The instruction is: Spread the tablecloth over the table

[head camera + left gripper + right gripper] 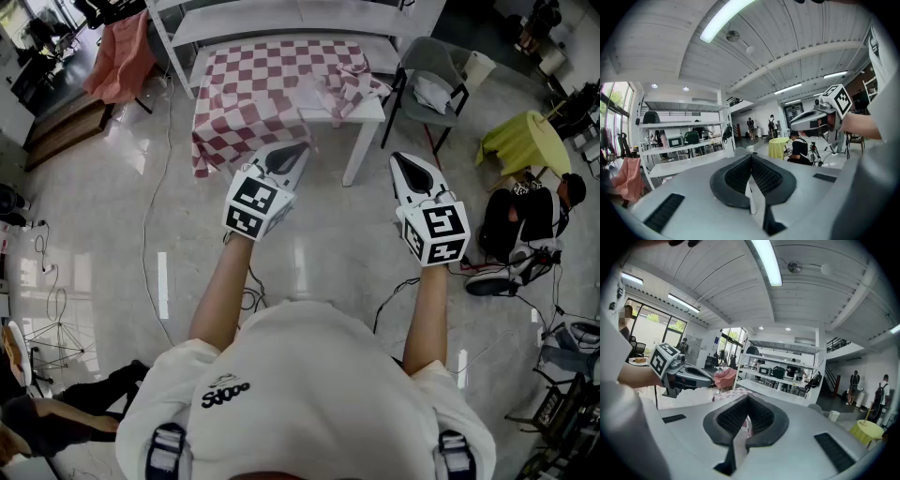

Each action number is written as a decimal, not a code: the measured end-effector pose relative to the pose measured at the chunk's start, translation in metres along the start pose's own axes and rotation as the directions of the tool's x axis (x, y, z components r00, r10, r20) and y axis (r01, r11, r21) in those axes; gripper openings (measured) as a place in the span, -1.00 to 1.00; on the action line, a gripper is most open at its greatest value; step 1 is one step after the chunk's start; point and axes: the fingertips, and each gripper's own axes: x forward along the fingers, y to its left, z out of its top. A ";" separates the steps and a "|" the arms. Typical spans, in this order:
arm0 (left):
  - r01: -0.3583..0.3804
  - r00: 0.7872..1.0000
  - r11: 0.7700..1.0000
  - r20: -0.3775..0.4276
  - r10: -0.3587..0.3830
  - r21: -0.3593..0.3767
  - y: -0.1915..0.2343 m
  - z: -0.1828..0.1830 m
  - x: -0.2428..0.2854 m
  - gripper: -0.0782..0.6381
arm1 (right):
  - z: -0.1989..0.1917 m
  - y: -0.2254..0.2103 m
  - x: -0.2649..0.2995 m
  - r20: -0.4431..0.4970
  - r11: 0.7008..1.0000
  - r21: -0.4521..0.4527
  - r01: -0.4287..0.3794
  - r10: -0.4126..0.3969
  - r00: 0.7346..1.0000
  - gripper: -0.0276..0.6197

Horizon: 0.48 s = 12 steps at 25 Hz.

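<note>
open floor (309, 253) lies before the table (367, 112); a chair (433, 70) and shelving (300, 17) crowd its right and far sides.

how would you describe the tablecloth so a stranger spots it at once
Find the tall white shelving unit at the room's far side; a small white table stands in front. The tablecloth lies on it, hanging over the left end and bunched toward the right. It alone is red-and-white checked: the pink cloth to its left and the yellow cloth to its right are plain.
</note>
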 end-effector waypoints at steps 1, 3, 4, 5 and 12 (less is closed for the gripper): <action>-0.001 1.000 1.000 -0.002 0.001 0.001 0.000 0.000 0.004 -0.70 | -0.002 -0.003 0.001 -0.002 1.000 -0.001 0.000 0.000 1.000 -0.85; -0.004 1.000 1.000 -0.005 0.004 0.002 -0.001 -0.001 0.011 -0.70 | -0.005 -0.009 0.003 -0.006 1.000 -0.004 0.001 -0.001 1.000 -0.85; -0.007 1.000 1.000 -0.007 0.007 0.001 -0.002 -0.001 0.014 -0.70 | -0.007 -0.012 0.003 -0.008 1.000 -0.005 0.001 -0.001 1.000 -0.85; -0.010 1.000 1.000 -0.009 0.010 0.000 -0.003 -0.001 0.017 -0.70 | -0.010 -0.016 0.002 -0.010 1.000 -0.005 0.002 -0.002 1.000 -0.85; -0.029 0.999 1.000 -0.042 0.028 -0.006 -0.013 -0.009 0.041 -0.70 | -0.021 -0.042 0.003 0.015 1.000 0.028 0.005 -0.005 1.000 -0.85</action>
